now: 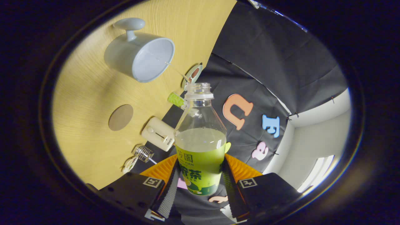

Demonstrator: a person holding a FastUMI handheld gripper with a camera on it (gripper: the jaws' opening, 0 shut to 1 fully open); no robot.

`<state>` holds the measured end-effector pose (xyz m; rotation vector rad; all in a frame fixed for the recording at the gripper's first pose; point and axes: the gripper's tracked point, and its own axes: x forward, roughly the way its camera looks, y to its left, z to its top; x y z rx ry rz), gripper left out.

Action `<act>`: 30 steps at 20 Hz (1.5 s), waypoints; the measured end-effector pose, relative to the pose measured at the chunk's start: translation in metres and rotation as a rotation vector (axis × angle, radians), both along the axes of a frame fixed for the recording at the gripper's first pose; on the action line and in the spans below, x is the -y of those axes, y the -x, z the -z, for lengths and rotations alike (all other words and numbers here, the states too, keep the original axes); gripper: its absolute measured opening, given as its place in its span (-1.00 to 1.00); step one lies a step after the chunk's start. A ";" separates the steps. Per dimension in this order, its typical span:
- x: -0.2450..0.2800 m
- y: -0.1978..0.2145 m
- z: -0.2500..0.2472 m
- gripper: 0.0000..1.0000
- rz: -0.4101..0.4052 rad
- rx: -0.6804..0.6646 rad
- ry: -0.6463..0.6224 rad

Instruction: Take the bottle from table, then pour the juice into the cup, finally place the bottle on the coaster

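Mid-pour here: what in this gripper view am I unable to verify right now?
- Bottle base: hidden behind the tool, whose fingers press its label from both sides.
- Stream: no juice visibly crosses from the bottle mouth to the cup; too faint to tell.
- Cup contents: inside looks pale; level unreadable.
- Small items beyond the coaster at the table edge: too small to identify.

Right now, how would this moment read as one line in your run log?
phase: pouring | tool: shut on bottle | bottle: uncapped, tilted toward cup | juice: part left | coaster: bare
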<state>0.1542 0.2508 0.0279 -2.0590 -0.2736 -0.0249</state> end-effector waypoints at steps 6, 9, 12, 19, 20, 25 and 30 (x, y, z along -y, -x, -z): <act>0.000 0.002 0.000 0.50 -0.012 0.007 -0.006; 0.001 -0.001 0.000 0.49 -0.010 0.009 -0.021; 0.003 -0.002 0.003 0.50 -0.006 0.003 -0.039; 0.009 -0.003 0.027 0.50 0.011 -0.084 -0.162; 0.010 -0.003 0.031 0.51 0.013 -0.103 -0.190; 0.021 -0.008 0.063 0.50 0.072 -0.294 -0.480; 0.015 -0.004 0.060 0.51 0.049 -0.375 -0.709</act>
